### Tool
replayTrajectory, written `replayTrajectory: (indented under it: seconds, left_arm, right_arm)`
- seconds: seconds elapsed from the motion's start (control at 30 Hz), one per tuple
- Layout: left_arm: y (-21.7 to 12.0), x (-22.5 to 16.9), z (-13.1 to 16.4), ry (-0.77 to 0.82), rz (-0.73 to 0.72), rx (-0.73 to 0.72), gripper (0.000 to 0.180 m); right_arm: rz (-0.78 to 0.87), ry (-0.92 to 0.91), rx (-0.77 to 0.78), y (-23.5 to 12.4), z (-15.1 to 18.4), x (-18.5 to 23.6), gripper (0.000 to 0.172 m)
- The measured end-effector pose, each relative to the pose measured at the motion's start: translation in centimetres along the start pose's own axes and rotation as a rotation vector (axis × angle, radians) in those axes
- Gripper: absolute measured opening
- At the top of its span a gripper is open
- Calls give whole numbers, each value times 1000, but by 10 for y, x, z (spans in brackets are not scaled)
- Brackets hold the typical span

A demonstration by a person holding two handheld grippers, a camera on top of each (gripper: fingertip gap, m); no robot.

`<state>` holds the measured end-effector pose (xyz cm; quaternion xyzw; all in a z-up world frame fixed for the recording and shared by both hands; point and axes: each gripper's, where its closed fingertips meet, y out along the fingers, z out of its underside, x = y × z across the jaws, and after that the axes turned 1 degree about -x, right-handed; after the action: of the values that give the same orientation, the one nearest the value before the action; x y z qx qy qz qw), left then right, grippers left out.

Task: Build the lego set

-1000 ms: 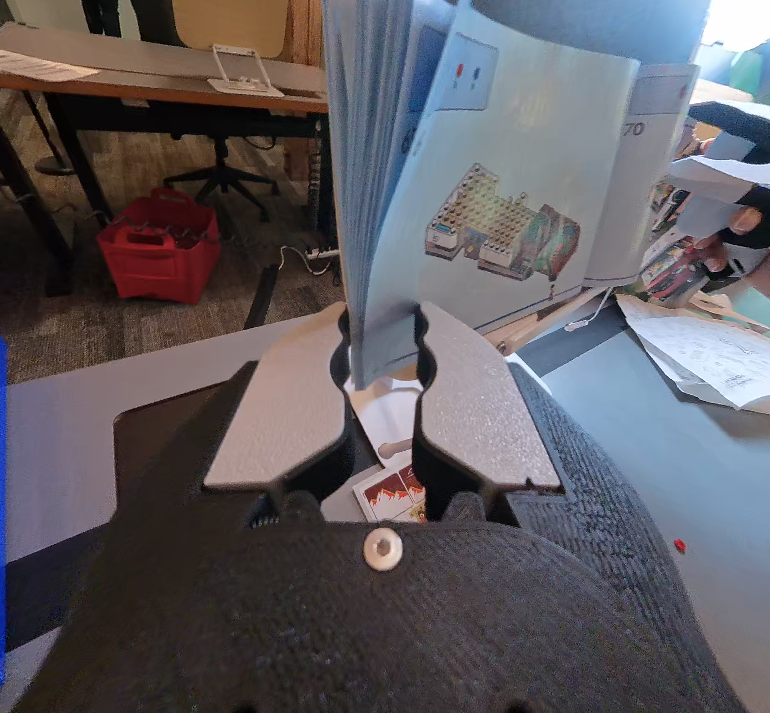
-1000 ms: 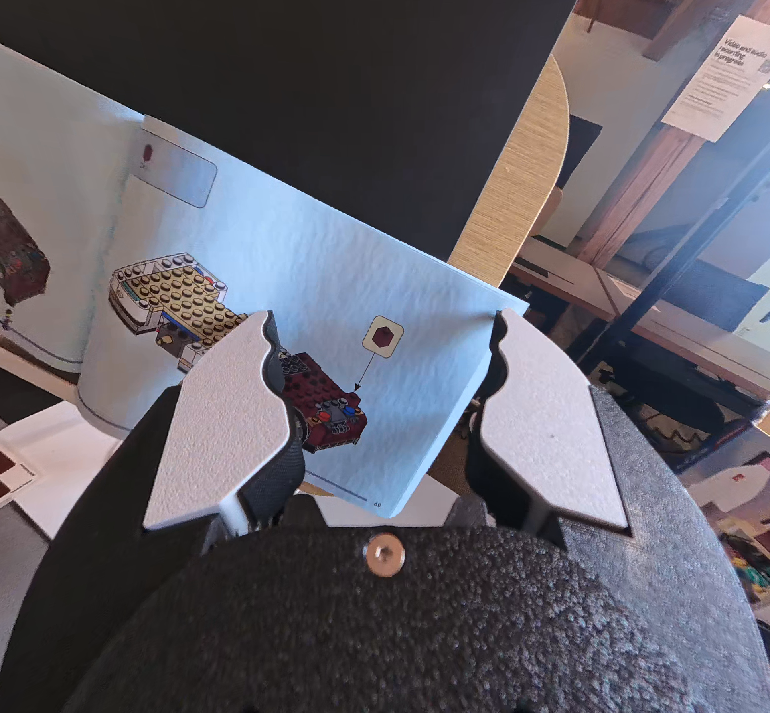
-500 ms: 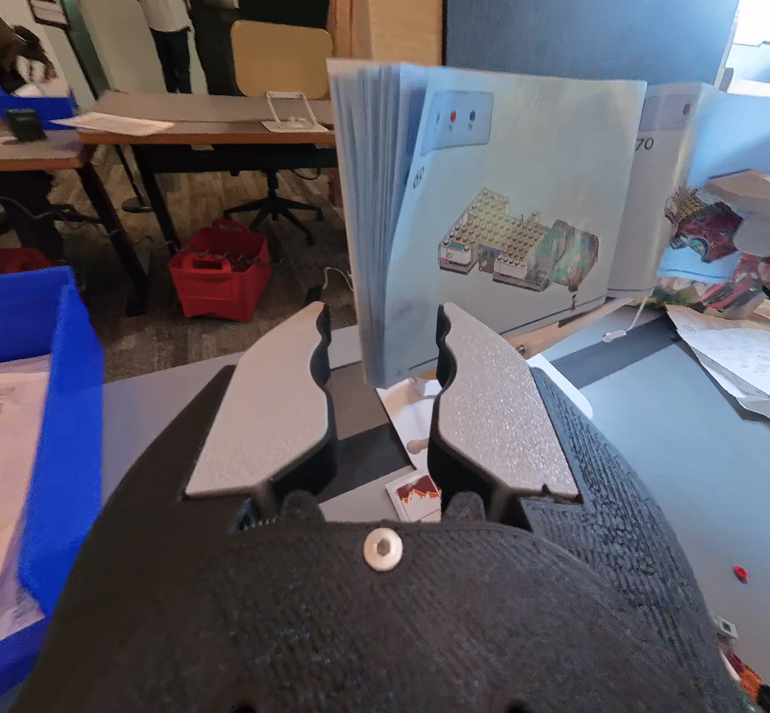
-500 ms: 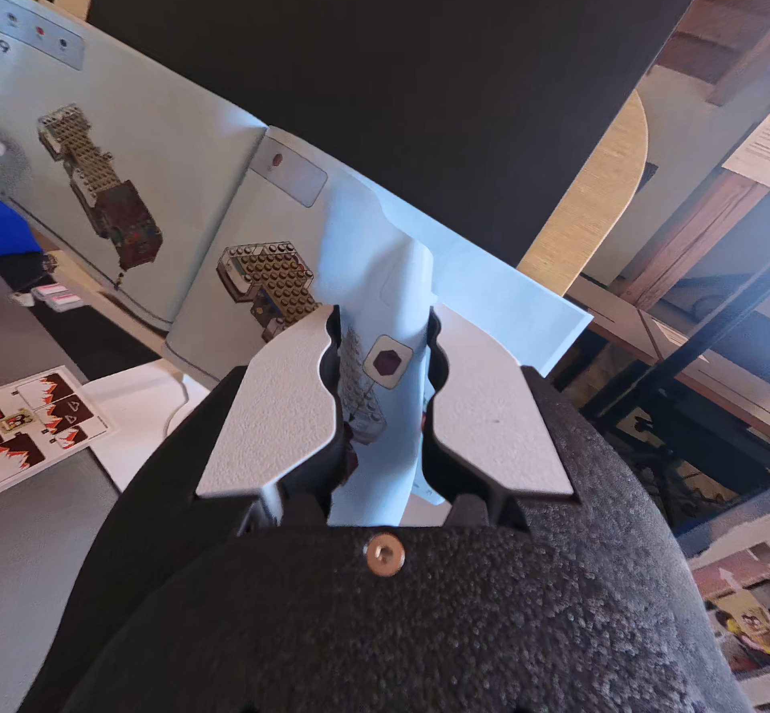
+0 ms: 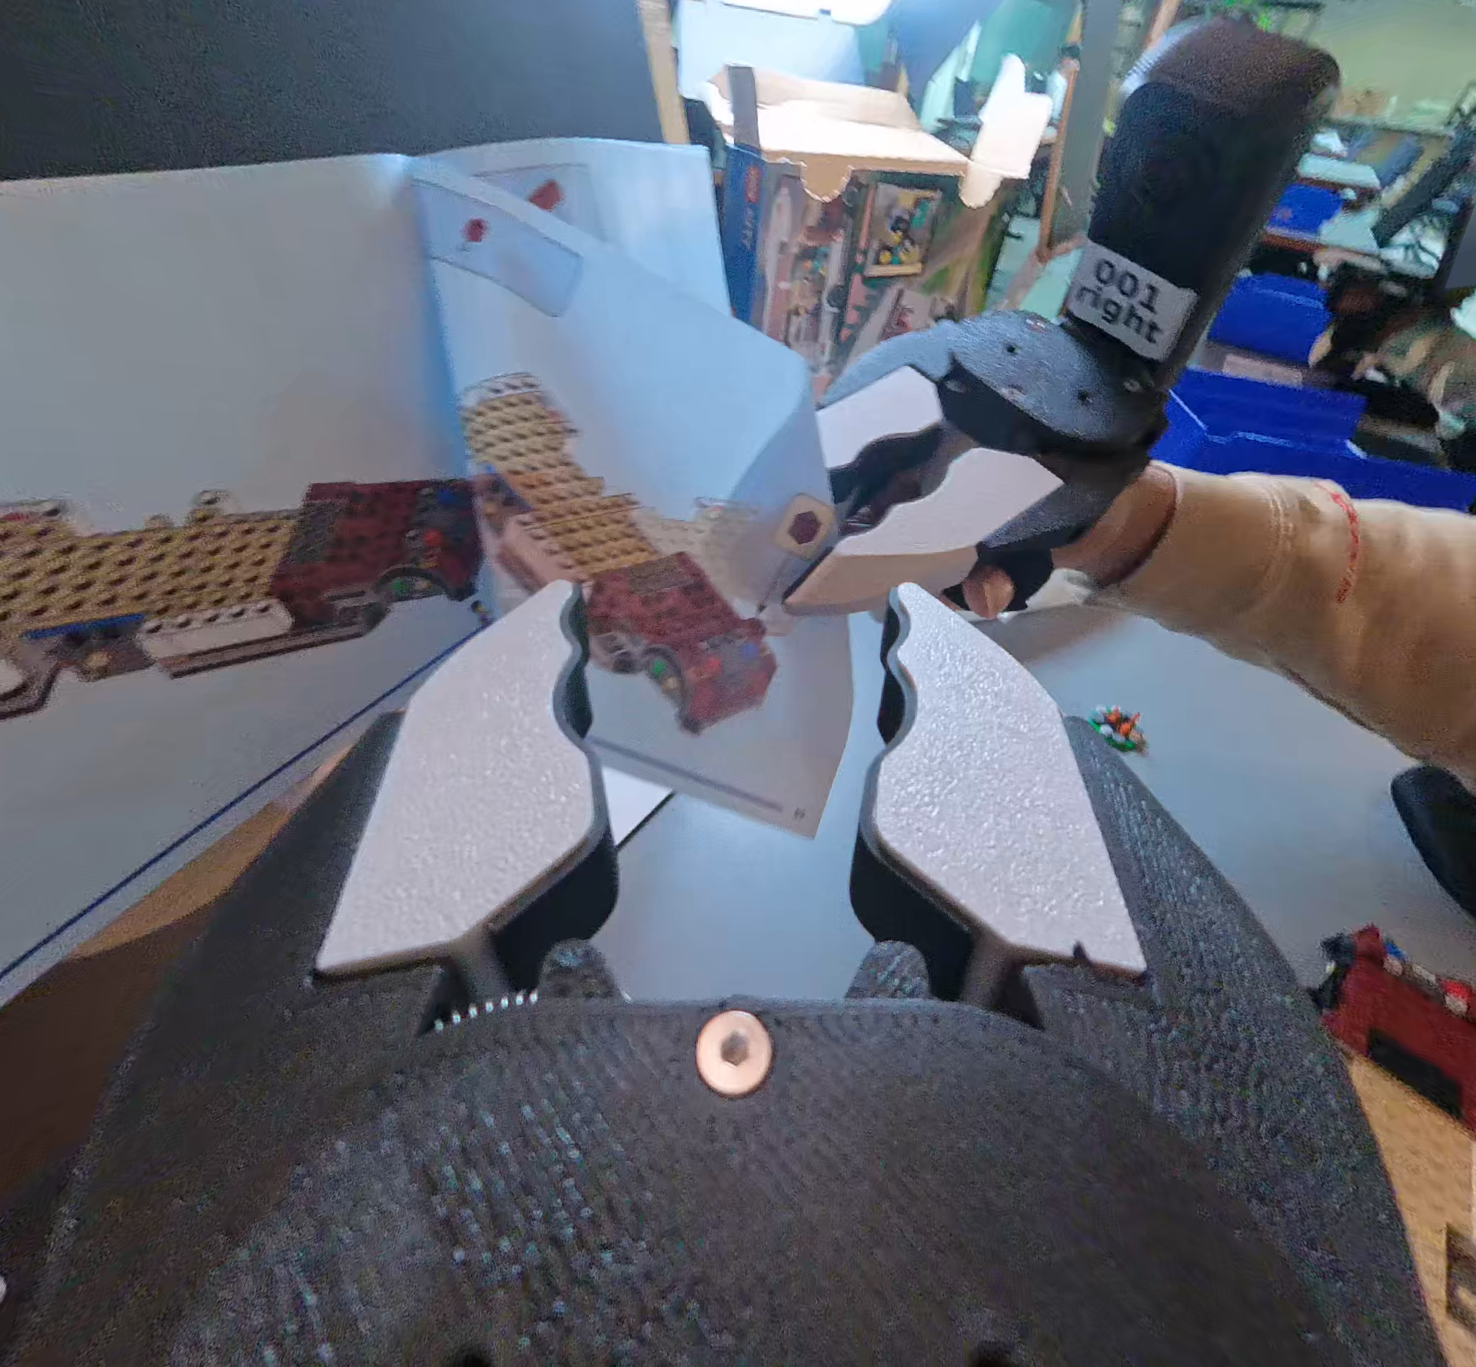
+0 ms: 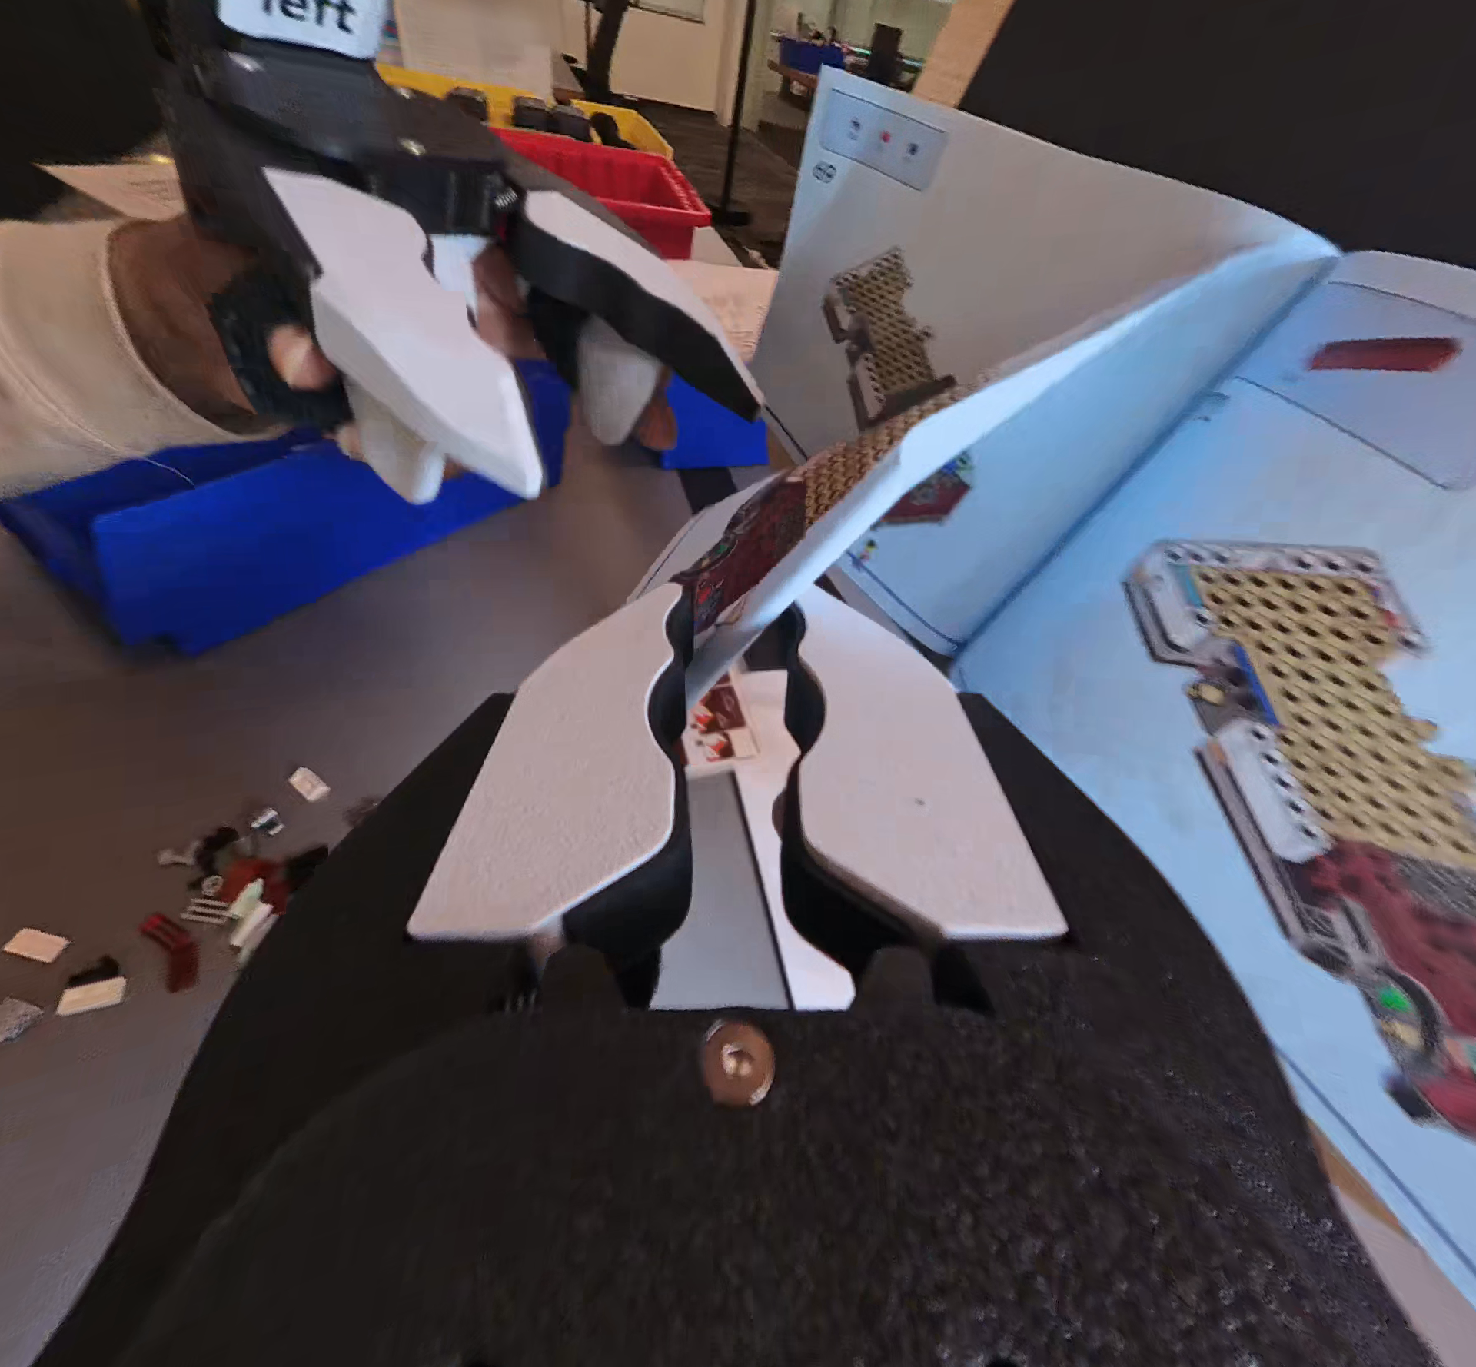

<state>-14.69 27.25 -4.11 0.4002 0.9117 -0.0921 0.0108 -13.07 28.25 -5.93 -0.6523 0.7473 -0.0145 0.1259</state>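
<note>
Clutter I can see on and around the grey table (image 6: 399, 650).
Right wrist view: blue bin (image 6: 240, 530) at left, red bin (image 6: 631, 186) upper centre, loose bricks (image 6: 224, 889) at lower left.

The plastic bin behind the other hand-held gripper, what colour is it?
Blue plastic bin, seen best in the right wrist view.

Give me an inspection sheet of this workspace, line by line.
Surface: grey table.
Work items: open instruction booklet standing upright, with one page curled forward.
Clutter: loose small bricks, sticker sheet, part-built red model.
Grippers: left gripper is open wide, holds nothing and faces the page. The right gripper has its fingers narrowly apart around the page's edge; whether they press on it is unclear.
Cables: nothing seen.
Surroundings: blue bin, red bin, toy box, dark panel behind.
</note>
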Motion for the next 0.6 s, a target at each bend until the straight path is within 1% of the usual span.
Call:
replayTrajectory:
  seconds: [0.1,0.2,0.27,0.33,0.37,0.4,0.43,0.5,0.57,0.6]
  left_arm:
    - [0,-17,11,95,54,50,81]
    - [-7,-12,27,297,-47,116,86]
    - [-12,-2,35,428,-153,162,85]
    - [-18,21,35,565,-331,195,68]
    - [-22,34,33,612,-428,210,55]
    - [-27,46,29,624,-500,204,41]
    - [-30,54,26,601,-536,190,33]
    - [-40,69,20,478,-565,142,25]
    - [-51,87,13,343,-584,84,18]
    - [-57,96,10,277,-584,60,15]
  right_arm:
    - [-152,94,-59,19,-13,20,22]
    - [-308,237,-124,29,-31,29,29]
    - [-332,284,-147,36,-39,25,35]
    - [-346,307,-145,44,-44,23,40]
    - [-364,314,-148,47,-47,25,42]
    - [-378,313,-150,47,-51,27,44]
    - [-383,300,-156,45,-55,30,47]
    - [-342,254,-173,36,-61,26,49]
    - [-240,185,-149,27,-57,13,48]
    - [-145,141,-113,24,-50,0,44]
